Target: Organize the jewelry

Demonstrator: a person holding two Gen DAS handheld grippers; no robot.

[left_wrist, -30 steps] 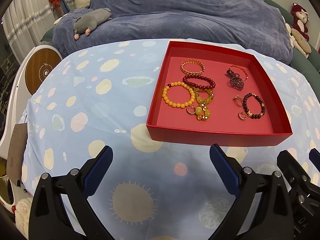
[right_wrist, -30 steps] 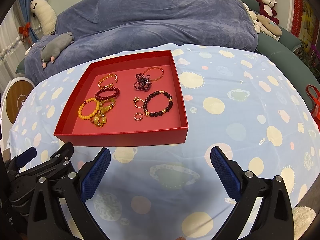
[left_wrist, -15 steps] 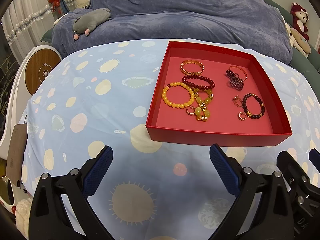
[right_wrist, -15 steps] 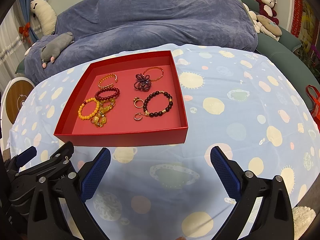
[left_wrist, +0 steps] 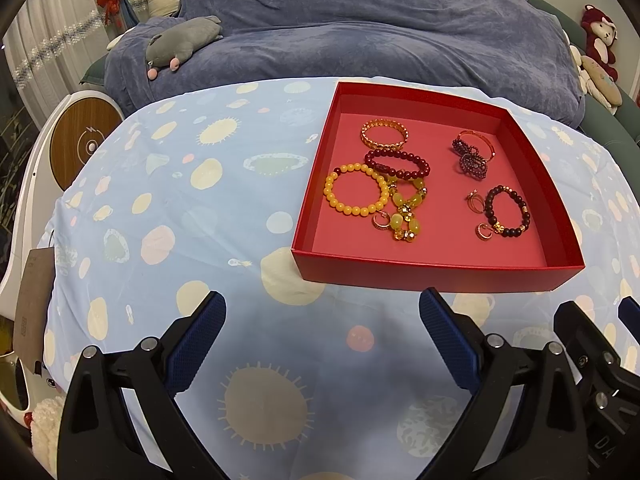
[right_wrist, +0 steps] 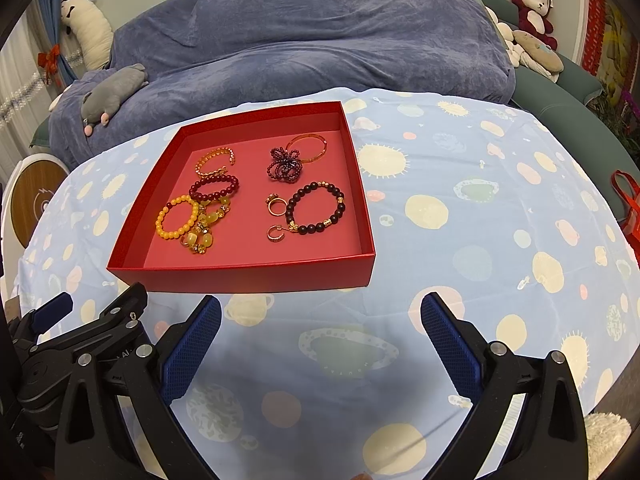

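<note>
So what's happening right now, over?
Left gripper and right gripper open, empty, short of red tray. Bracelets and rings lie loose in tray; yellow bead bracelet untouched. Nothing in the way.

The left tongs [left_wrist: 322,326] and right tongs [right_wrist: 320,328] look alike: matte black plastic arms with triangular cut-outs, silver round screws at the joints, and flat fingers [left_wrist: 196,342] faced with dark blue, finely dotted rubber pads [right_wrist: 450,350].
</note>
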